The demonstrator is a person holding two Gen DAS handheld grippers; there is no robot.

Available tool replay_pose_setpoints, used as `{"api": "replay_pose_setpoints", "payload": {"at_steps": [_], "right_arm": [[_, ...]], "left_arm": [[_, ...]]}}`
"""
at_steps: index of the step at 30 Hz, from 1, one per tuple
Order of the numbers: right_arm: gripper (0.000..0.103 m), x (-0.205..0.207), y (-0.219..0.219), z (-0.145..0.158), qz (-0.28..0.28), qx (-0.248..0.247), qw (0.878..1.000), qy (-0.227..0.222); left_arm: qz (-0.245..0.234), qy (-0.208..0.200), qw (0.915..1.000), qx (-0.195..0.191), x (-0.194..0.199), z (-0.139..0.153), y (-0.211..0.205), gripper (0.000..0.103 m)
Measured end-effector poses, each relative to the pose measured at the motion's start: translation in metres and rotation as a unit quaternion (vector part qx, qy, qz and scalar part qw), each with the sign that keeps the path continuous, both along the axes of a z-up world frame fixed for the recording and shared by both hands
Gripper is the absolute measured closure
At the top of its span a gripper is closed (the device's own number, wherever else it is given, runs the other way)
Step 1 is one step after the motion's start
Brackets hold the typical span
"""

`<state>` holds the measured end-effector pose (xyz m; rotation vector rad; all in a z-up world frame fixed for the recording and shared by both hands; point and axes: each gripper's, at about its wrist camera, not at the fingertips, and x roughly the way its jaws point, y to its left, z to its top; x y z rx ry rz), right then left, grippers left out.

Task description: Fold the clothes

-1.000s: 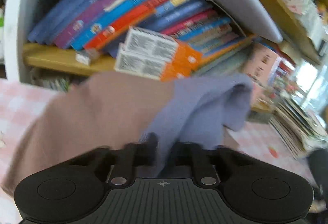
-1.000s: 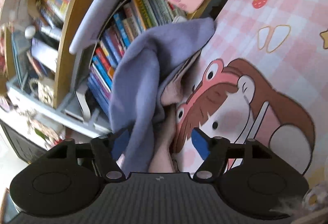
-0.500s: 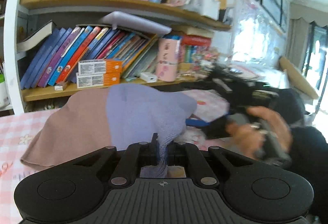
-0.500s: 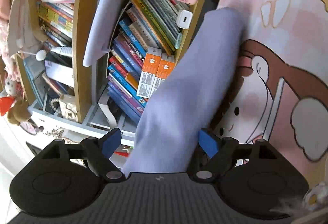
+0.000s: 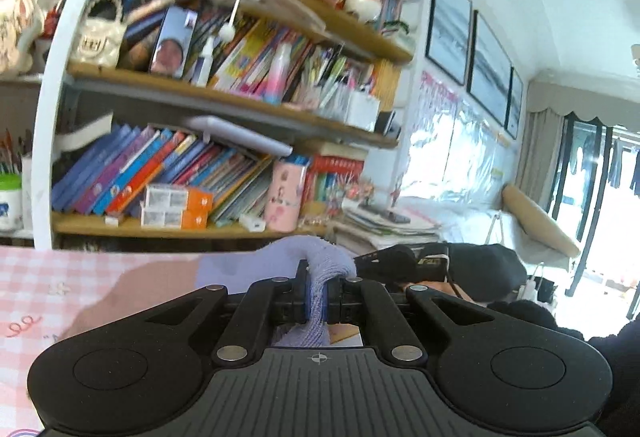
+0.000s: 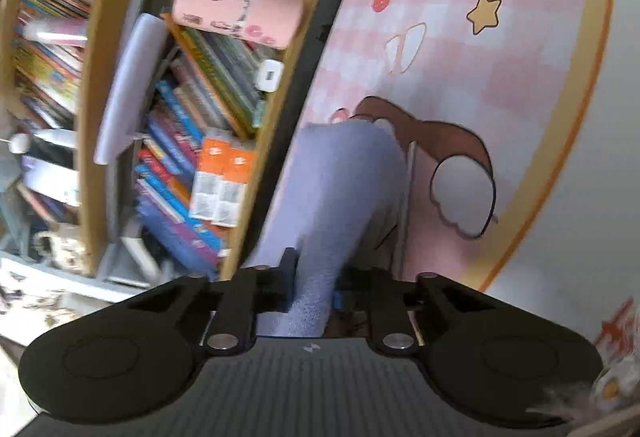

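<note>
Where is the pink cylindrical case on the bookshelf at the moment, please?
In the left wrist view, the pink case stands upright on the lowest shelf, right of the leaning books and the orange boxes.

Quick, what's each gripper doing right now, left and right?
Left gripper: shut on the purple cloth.
Right gripper: shut on the same purple cloth.
</note>
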<state>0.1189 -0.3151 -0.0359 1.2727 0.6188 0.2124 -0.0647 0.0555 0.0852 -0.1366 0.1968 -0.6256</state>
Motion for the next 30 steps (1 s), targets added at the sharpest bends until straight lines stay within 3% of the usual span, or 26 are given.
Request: {"api": "replay_pose_setpoints", "payload": {"at_steps": [4, 7, 12, 15, 16, 20, 22, 24, 27, 30], "right_arm": [[0.091, -0.018, -0.028, 0.055, -0.021, -0.003, 0.996, -0.089], [0.091, -0.035, -0.049, 0.140, -0.051, -0.052, 0.978, -0.196], [0.091, -0.071, -0.038, 0.278, -0.095, -0.174, 0.925, -0.324], [0.092, -0.082, 0.000, 0.323, -0.070, -0.246, 0.883, -0.392], [0.092, -0.081, 0.015, 0.327, -0.053, -0.272, 0.874, -0.400], [0.091, -0.025, 0.080, 0.282, 0.044, -0.334, 0.881, -0.331], [0.092, 0.008, 0.111, 0.227, 0.096, -0.340, 0.895, -0.273], [0.092, 0.039, 0.143, 0.168, 0.142, -0.340, 0.905, -0.212], [0.092, 0.068, 0.185, 0.093, 0.180, -0.345, 0.911, -0.138], [0.092, 0.085, 0.217, 0.059, 0.214, -0.333, 0.910, -0.125]], "left_arm": [[-0.061, -0.004, 0.9978, -0.027, -0.019, 0.009, -0.013, 0.099], [-0.130, -0.030, 0.9899, -0.046, -0.030, 0.019, -0.035, 0.099], [-0.208, -0.069, 0.9693, -0.111, -0.035, 0.044, -0.057, 0.099], [-0.233, -0.078, 0.9555, -0.163, -0.040, 0.048, -0.040, 0.099], [-0.226, -0.071, 0.9565, -0.169, -0.039, 0.043, -0.034, 0.099], [-0.130, -0.005, 0.9842, -0.119, -0.037, 0.001, -0.008, 0.099], [-0.076, 0.045, 0.9924, -0.085, -0.035, -0.029, 0.006, 0.099], [-0.036, 0.084, 0.9939, -0.062, -0.033, -0.051, 0.021, 0.099], [0.019, 0.131, 0.9908, -0.030, -0.030, -0.078, 0.040, 0.099], [0.050, 0.148, 0.9877, -0.002, -0.031, -0.085, 0.050, 0.098]]}}
